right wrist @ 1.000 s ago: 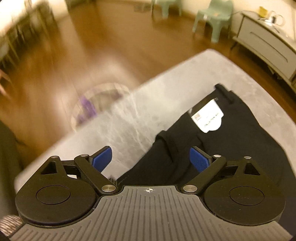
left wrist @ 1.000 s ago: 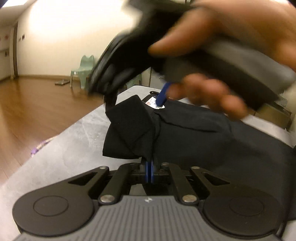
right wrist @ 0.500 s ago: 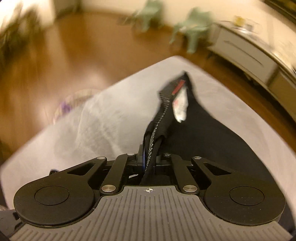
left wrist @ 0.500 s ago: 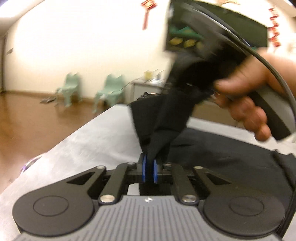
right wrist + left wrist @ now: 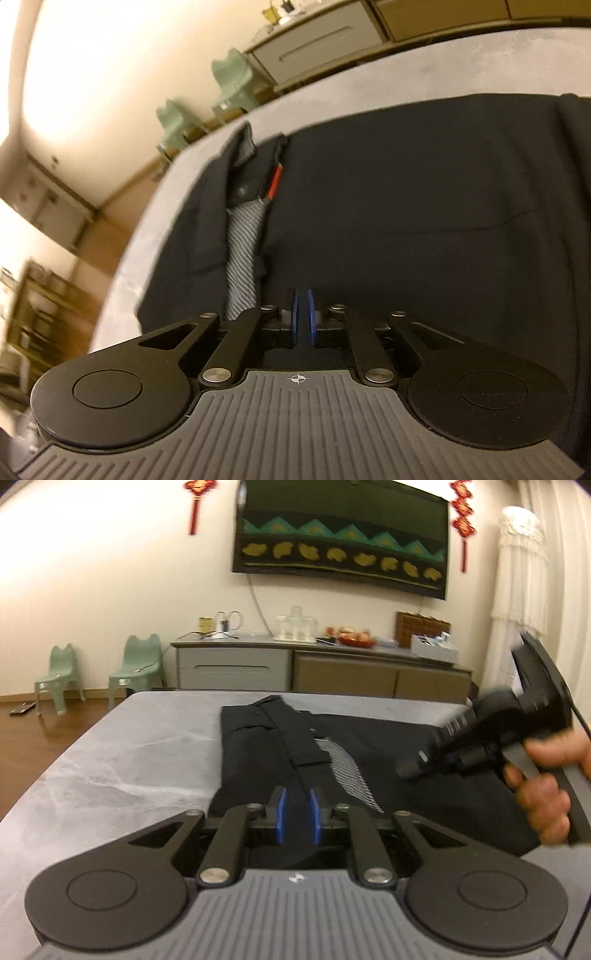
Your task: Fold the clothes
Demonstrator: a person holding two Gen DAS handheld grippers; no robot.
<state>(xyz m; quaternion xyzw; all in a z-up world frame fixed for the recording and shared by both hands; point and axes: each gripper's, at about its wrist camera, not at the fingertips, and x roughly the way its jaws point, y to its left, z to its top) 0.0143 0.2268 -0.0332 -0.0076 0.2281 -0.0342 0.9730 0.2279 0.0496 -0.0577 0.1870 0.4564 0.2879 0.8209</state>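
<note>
A black garment [image 5: 369,746] lies flat across the grey marble table [image 5: 129,760], with a folded band and a patch of white mesh lining [image 5: 343,771] showing. My left gripper [image 5: 297,812] sits low at its near edge, blue pads nearly together with dark cloth between them. In the right wrist view the same garment [image 5: 424,192] fills the frame, showing grey striped lining [image 5: 243,258] and a red tag [image 5: 275,182]. My right gripper [image 5: 303,321] is shut on a fold of the cloth. A hand [image 5: 543,790] holds that right gripper [image 5: 413,771] down on the garment.
A grey and brown sideboard [image 5: 317,668] with jars and fruit stands behind the table. Two pale green chairs [image 5: 136,668] stand left of it on the wooden floor [image 5: 33,746]. The table's left edge [image 5: 74,753] runs close to the garment.
Both grippers have come down from holding the cloth up in the air; the garment now lies flat on the table. The right gripper has swung over to the right side.
</note>
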